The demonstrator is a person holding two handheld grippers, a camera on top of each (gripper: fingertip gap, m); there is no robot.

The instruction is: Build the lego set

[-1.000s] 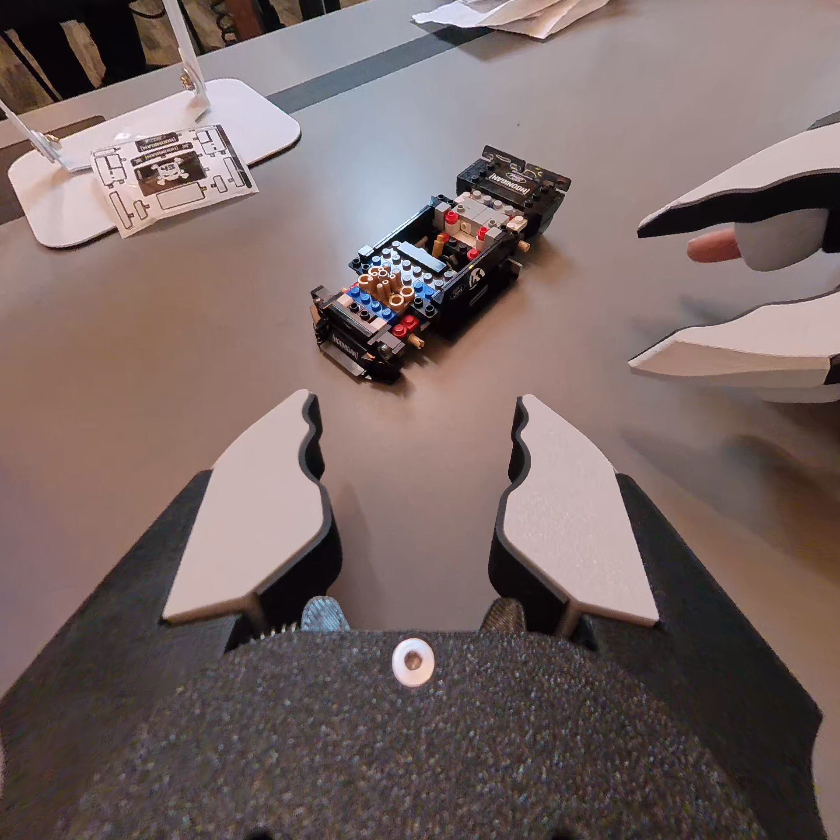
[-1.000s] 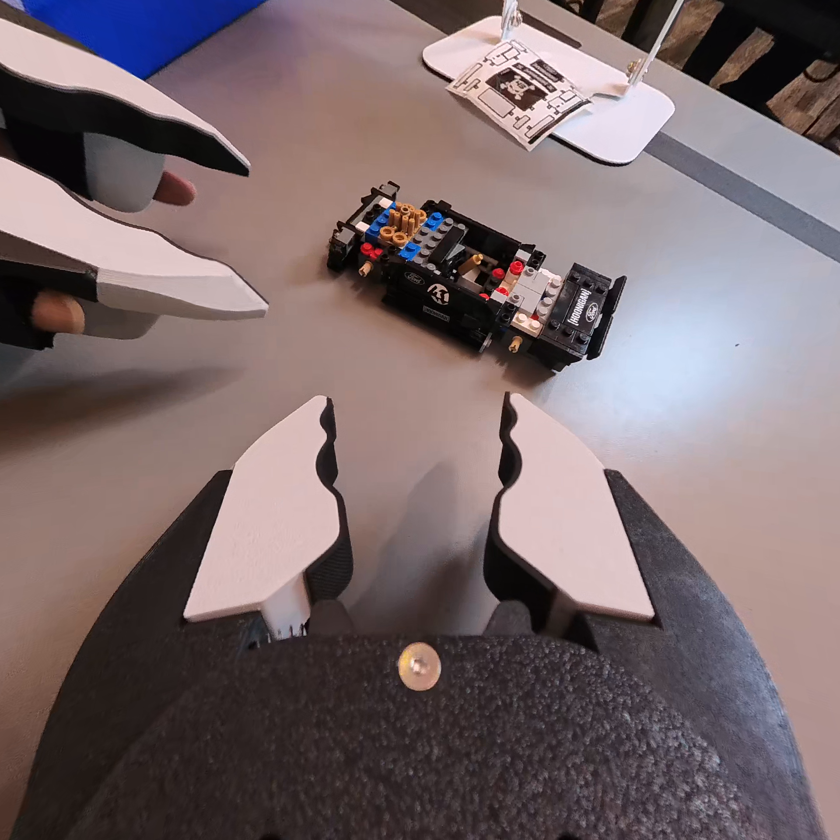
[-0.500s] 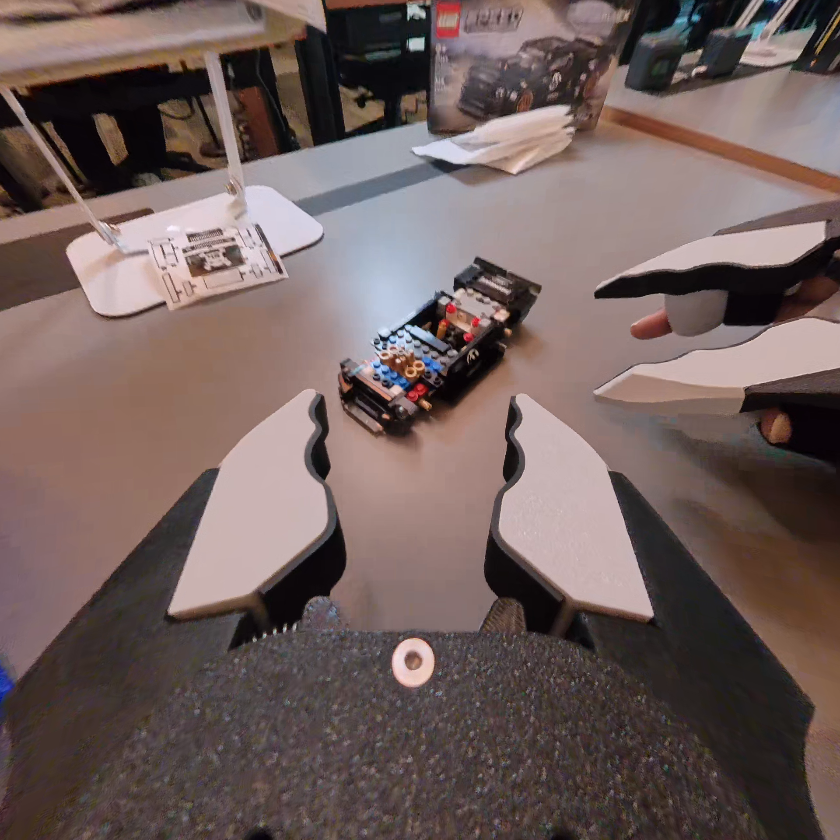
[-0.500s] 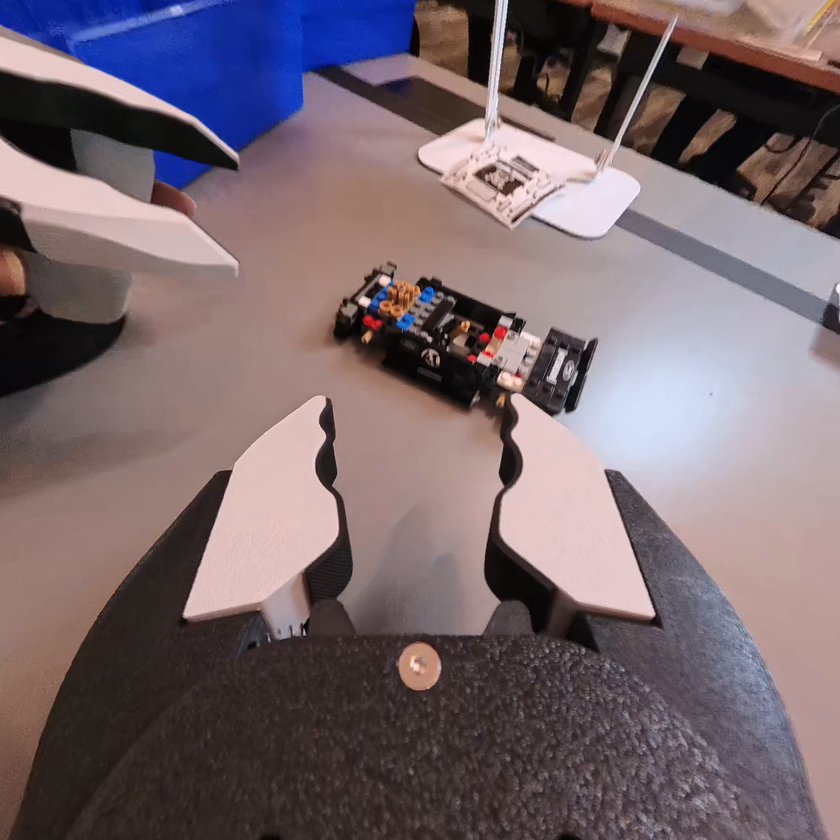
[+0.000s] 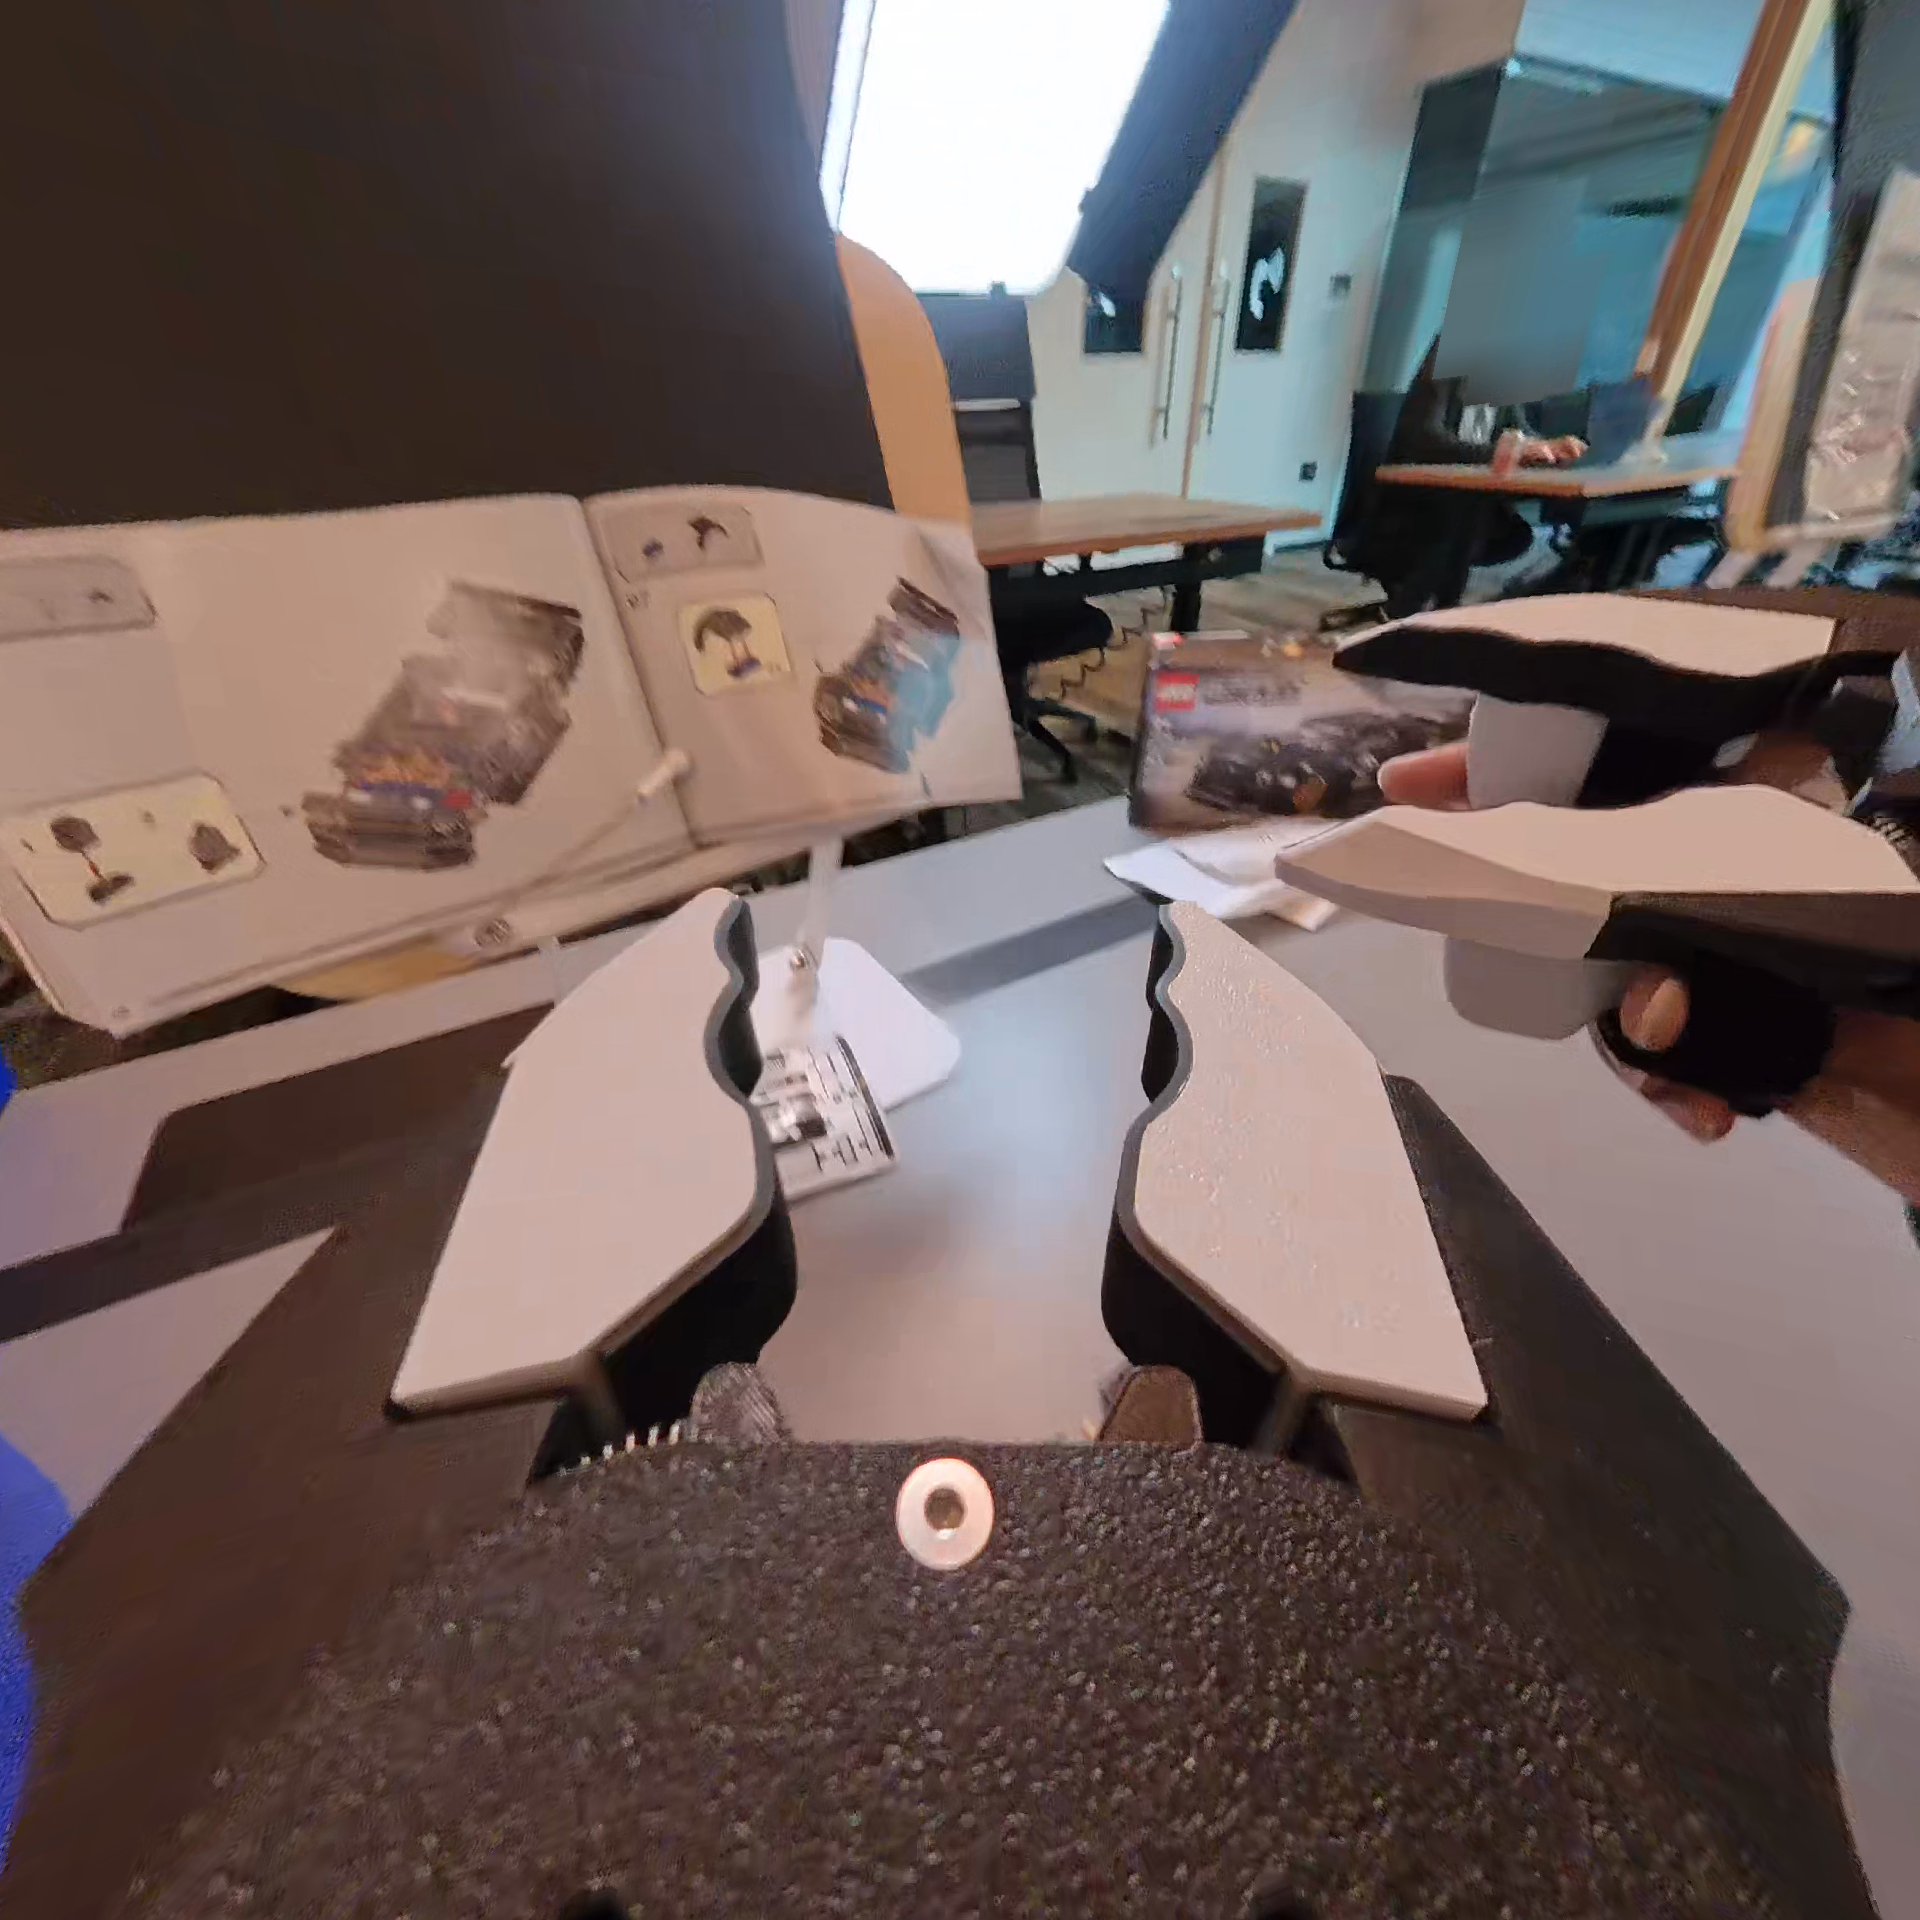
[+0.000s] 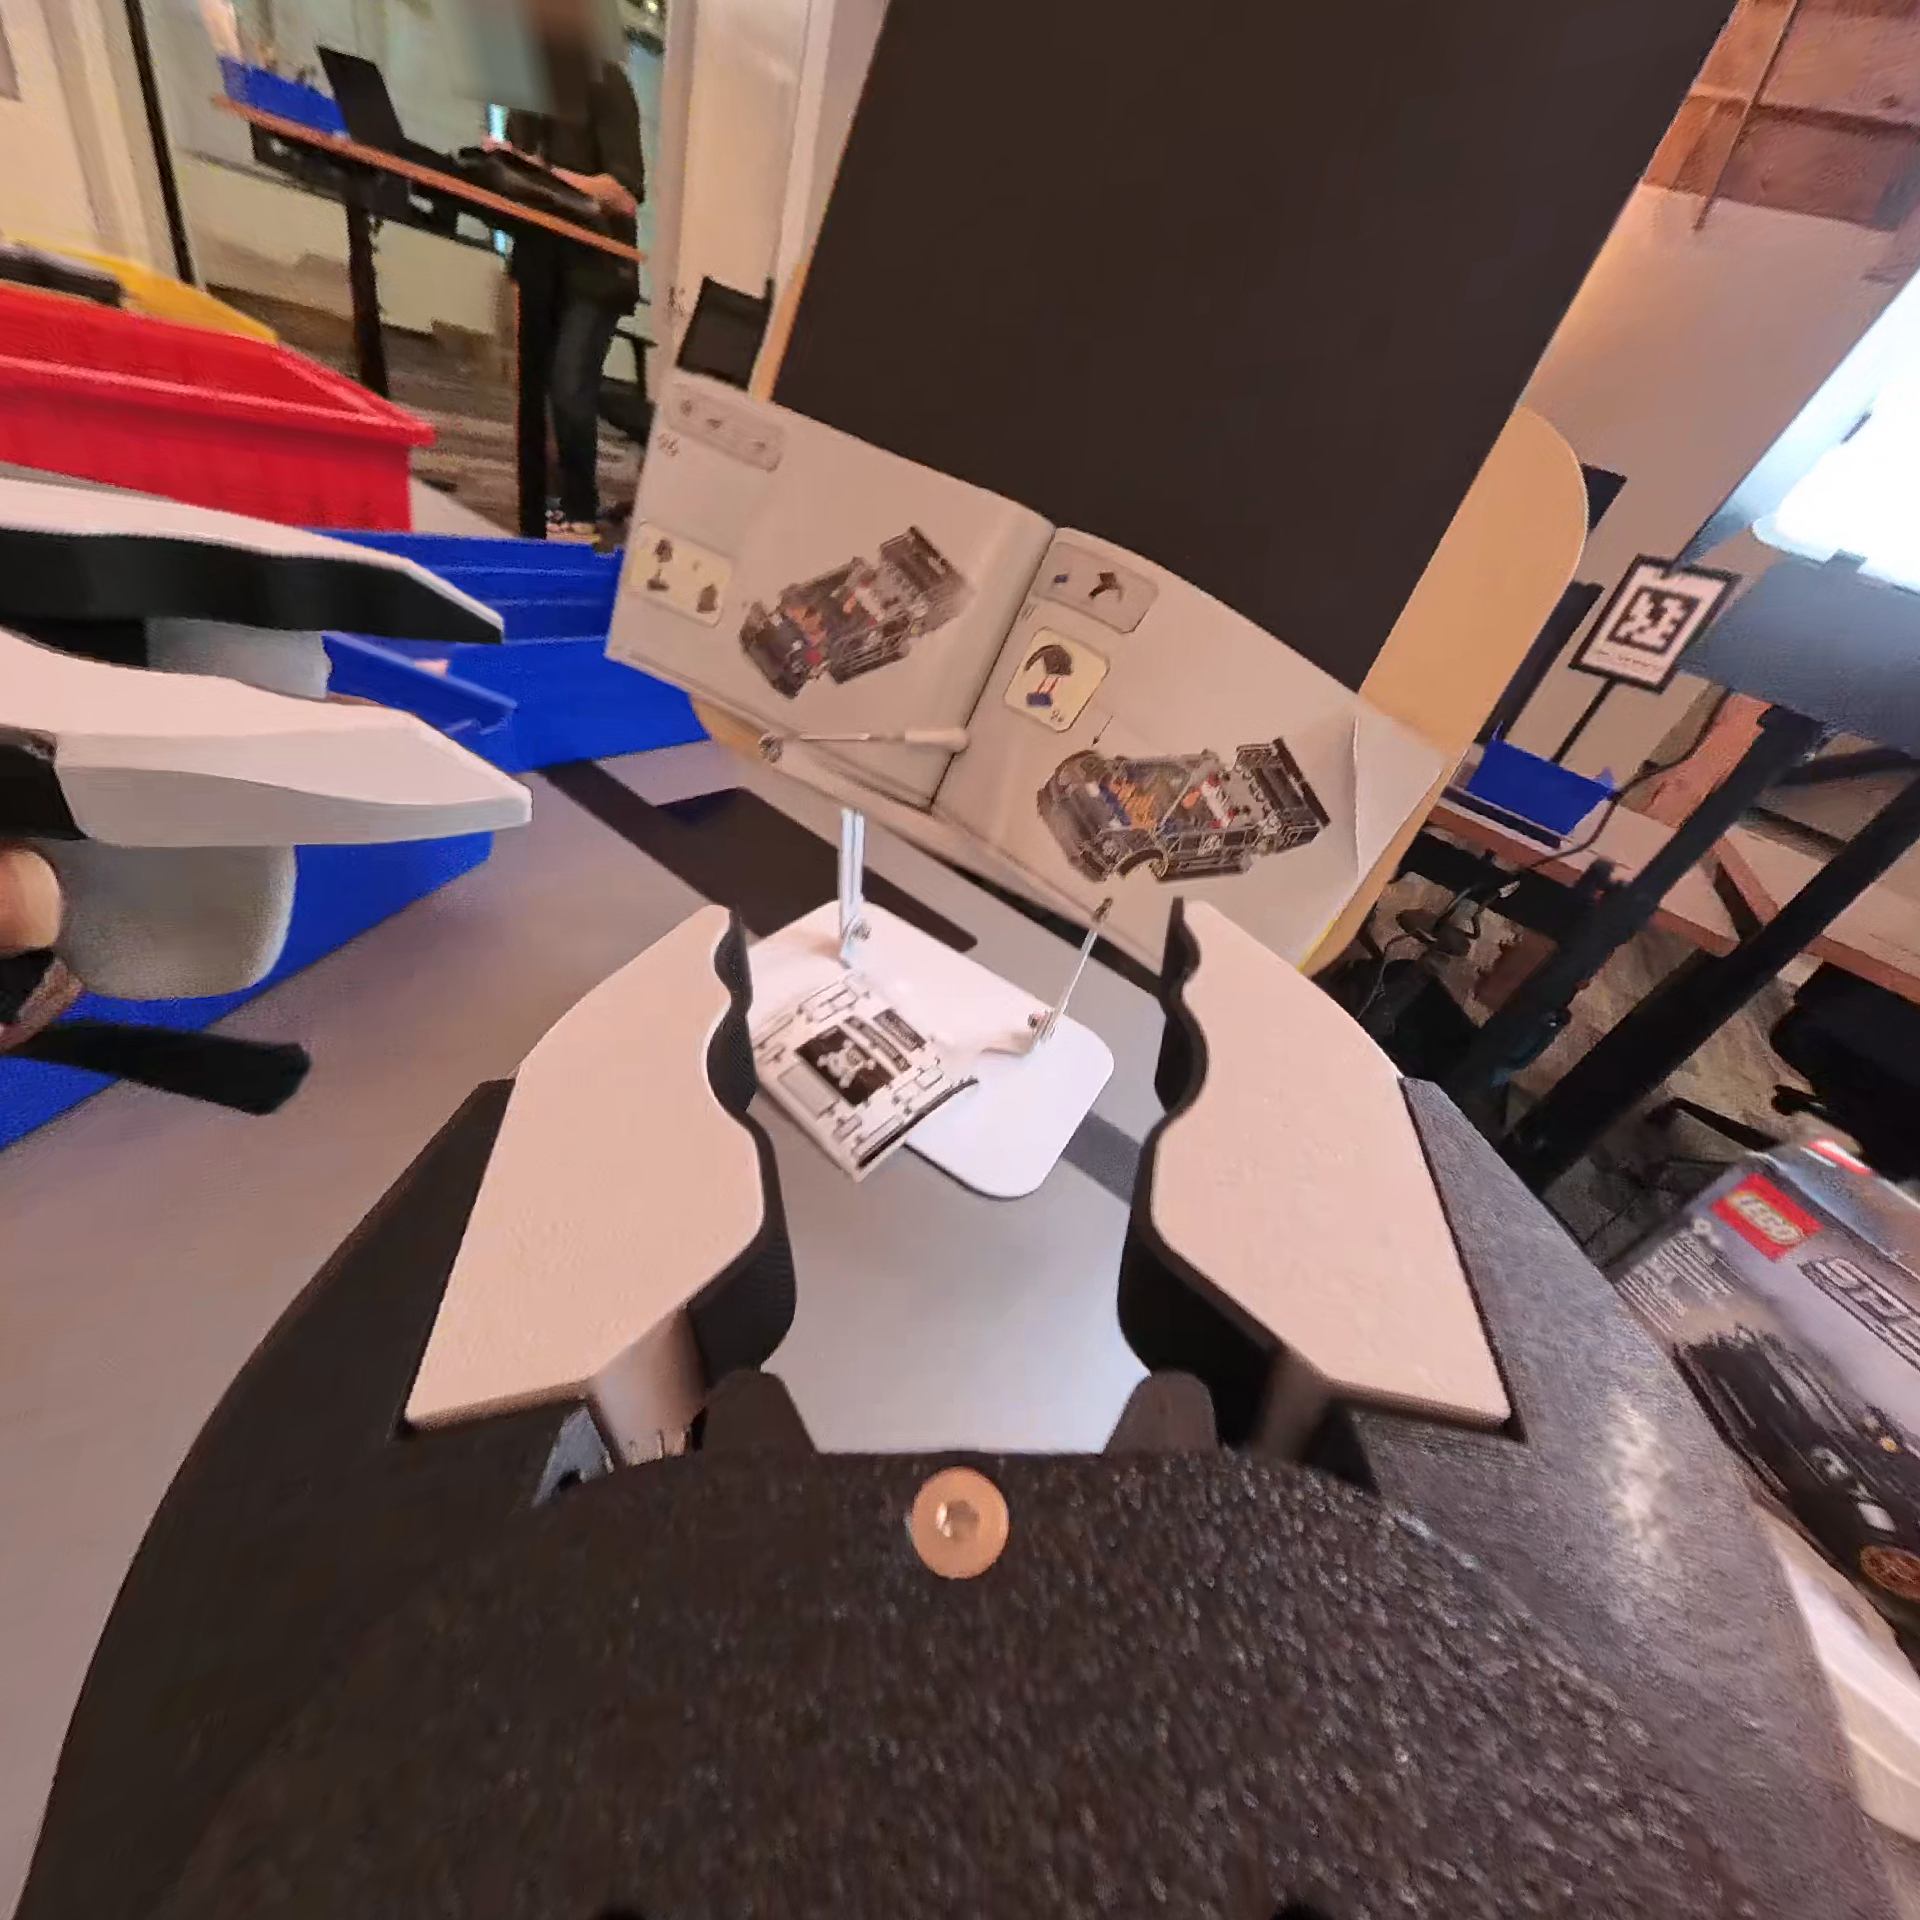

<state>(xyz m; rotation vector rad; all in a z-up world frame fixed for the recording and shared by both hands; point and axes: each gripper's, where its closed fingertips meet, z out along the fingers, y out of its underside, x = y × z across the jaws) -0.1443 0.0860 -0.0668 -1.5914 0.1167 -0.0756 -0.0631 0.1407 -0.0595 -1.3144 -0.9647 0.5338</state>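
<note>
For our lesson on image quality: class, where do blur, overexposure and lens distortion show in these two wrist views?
Left wrist view: instruction booklet smeared by blur, ceiling window blown out white. Right wrist view: booklet drawings sharper, left gripper edges soft, straight lines bowed at the frame edges.

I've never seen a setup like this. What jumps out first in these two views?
An open instruction booklet propped on a white stand faces both cameras, with a sticker sheet lying on the stand's base. Each view is framed by its own open gripper, left and right, both empty. The set's box stands at the table's far right.
</note>
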